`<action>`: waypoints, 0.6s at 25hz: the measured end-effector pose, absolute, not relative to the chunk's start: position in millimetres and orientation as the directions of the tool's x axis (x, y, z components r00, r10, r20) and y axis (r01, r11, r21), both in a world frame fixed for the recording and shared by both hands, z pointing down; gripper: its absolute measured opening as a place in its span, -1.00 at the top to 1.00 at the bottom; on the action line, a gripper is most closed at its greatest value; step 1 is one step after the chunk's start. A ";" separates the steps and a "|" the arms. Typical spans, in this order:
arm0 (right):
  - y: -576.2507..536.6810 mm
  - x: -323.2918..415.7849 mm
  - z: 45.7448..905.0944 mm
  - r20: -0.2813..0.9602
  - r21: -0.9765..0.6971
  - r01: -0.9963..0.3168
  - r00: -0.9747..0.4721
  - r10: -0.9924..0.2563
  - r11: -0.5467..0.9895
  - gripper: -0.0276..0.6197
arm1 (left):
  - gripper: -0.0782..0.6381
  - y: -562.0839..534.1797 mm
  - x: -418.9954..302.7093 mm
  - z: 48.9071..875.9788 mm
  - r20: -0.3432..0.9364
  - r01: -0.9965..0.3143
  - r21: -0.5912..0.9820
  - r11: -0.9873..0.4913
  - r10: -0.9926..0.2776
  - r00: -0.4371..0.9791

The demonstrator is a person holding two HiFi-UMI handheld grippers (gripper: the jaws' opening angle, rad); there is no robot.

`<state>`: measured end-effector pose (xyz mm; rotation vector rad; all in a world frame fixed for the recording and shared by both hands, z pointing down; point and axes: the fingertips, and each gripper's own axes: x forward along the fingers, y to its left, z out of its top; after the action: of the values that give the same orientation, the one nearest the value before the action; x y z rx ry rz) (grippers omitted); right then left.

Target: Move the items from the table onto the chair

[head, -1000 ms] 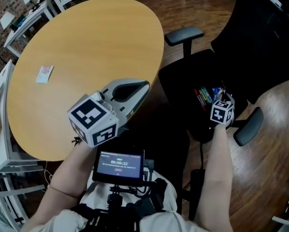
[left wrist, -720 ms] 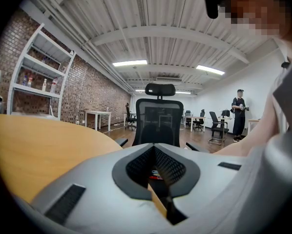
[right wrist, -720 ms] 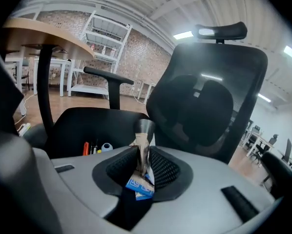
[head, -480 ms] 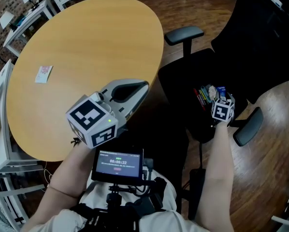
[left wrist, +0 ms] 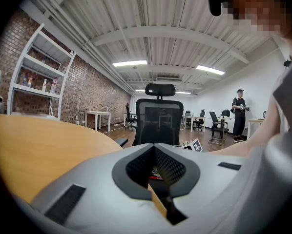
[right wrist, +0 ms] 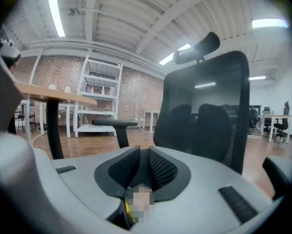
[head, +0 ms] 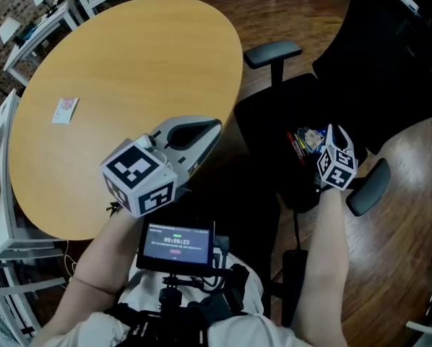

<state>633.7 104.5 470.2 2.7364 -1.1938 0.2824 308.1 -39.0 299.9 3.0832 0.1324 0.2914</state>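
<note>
Though most of the round wooden surface (head: 129,63) lies bare, one small pale card (head: 66,110) sits toward its far left, well apart from both hands; black office chair (head: 270,132) stands just beside the surface's right edge, its tall back (right wrist: 209,111) rising behind the seat; wood floor (head: 404,259) all round. White shelf rack (left wrist: 36,77) stands against a brick wall (left wrist: 94,96) across the room; more desks and chairs lie farther off; a standing person (left wrist: 239,112) shows at the right of the left gripper view.

One armrest (head: 274,51) juts out between surface and seat; the other armrest (head: 368,186) lies just beside the right wrist. Left tongs (head: 214,129) hang over the surface's near right edge, tips pressed together, nothing in them, aimed toward the chair. Right tongs (head: 331,132) hover over the seat, just beside a cluster of pens (head: 303,142) and small packets lying on the cushion; jaws a little apart, have just been closing, nothing between the pads. Small screen (head: 178,246) sits at the person's chest.

Hard to make out: seat items are tiny, partly covered by the right tongs' marker cube (head: 337,168); how many, cannot tell; print on the card unreadable; chair base mostly hidden under the seat; a yellow sliver low between the right jaws' roots, cannot tell what; far side of the surface cut off at the left edge of the head view.
</note>
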 end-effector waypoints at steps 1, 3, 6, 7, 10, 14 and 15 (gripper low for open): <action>98.9 626.6 458.7 0.202 0.043 -0.752 0.652 -0.731 -0.658 0.76 | 0.76 -39.0 308.3 299.6 0.183 0.080 0.051 -0.996 0.088 0.979; 86.7 610.8 437.5 0.165 0.022 -0.786 0.612 -0.773 -0.618 0.81 | 0.76 -38.4 308.7 299.3 0.181 0.079 0.053 -0.995 0.087 0.980; 69.4 586.8 405.4 0.115 -0.001 -0.831 0.553 -0.825 -0.556 0.88 | 0.76 -37.8 309.2 299.0 0.179 0.081 0.052 -0.995 0.089 0.980; 63.9 578.8 394.9 0.101 -0.007 -0.845 0.531 -0.841 -0.534 0.90 | 0.76 -37.8 309.2 299.1 0.179 0.081 0.052 -0.995 0.089 0.980; 48.3 552.0 368.0 0.068 -0.025 -0.892 0.449 -0.891 -0.452 0.90 | 0.76 -38.0 307.7 300.1 0.185 0.079 0.055 -0.995 0.088 0.979; 31.7 513.9 336.9 0.028 -0.032 -0.946 0.321 -0.947 -0.322 0.90 | 0.76 -39.0 305.8 300.1 0.185 0.069 0.054 -0.996 0.078 0.980; 26.0 502.0 327.1 0.012 -0.027 -0.960 0.278 -0.960 -0.278 0.90 | 0.76 -39.7 305.9 300.2 0.185 0.066 0.054 -0.996 0.075 0.980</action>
<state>502.0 26.0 327.1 2.5228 -1.8957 0.0414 305.9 -39.7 300.2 3.0783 0.1103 0.2905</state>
